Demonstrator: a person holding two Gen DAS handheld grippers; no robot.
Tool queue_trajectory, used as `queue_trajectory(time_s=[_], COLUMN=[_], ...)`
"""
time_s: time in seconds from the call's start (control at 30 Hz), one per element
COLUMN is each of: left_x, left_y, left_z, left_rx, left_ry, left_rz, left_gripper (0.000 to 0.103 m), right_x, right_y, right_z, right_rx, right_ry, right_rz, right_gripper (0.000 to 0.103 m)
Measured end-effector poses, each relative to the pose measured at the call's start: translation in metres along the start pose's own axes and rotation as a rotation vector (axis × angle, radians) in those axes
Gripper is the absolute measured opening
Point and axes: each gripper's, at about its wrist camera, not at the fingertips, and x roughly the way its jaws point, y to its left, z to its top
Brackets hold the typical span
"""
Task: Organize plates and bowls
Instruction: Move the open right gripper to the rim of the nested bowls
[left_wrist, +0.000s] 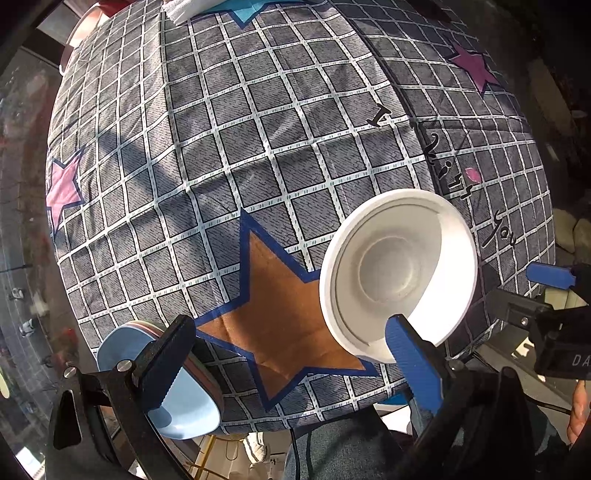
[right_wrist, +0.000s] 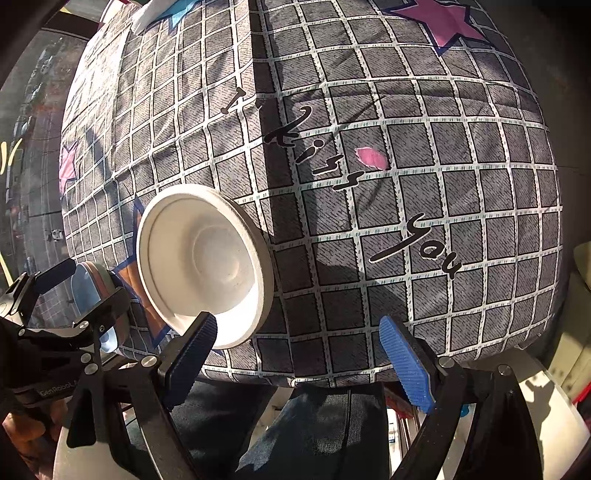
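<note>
The table is covered by a grey checked cloth (left_wrist: 258, 147) printed with stars and black script. In the left wrist view the left gripper (left_wrist: 291, 365) has its jaws spread wide apart, clamped on nothing. Its dark finger at lower left overlaps a stack of coloured bowls (left_wrist: 184, 398), light blue on the inside, sitting at the near edge of the table; the finger hides part of the stack, so how many bowls it holds is hard to count. Whether the finger touches it cannot be told. The blue finger at lower right overlaps the near rim of a white bowl stack (left_wrist: 399, 273), which rests upright on the cloth right of centre; an inner rim line suggests more than one nested piece. An orange star (left_wrist: 280, 306) lies between the two stacks.

In the right wrist view the right gripper (right_wrist: 299, 358) is also wide open and empty over the near table edge. The white stack (right_wrist: 203, 262) sits left of centre, its lower rim cut by the dark finger. At far left the coloured bowls (right_wrist: 88, 288) are mostly hidden behind the other gripper's frame.
</note>
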Motion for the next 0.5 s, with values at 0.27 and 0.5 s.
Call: queue_trajectory(time_s=[0.27,0.5], left_x=[0.014,0.026], left_y=[-0.006,-0.003], left_z=[0.0,0.002], left_rx=[-0.005,-0.04], left_ry=[0.012,0.027], left_rz=[-0.021,-0.003], left_gripper=[0.103,0.102], right_x=[0.004,0.011], right_y=[0.009,0.013], right_z=[0.008,0.016], right_rx=[-0.044,-0.055], right_ry=[0.006,0.016], right_rz=[-0.02,-0.019], right_gripper=[0.091,0.091])
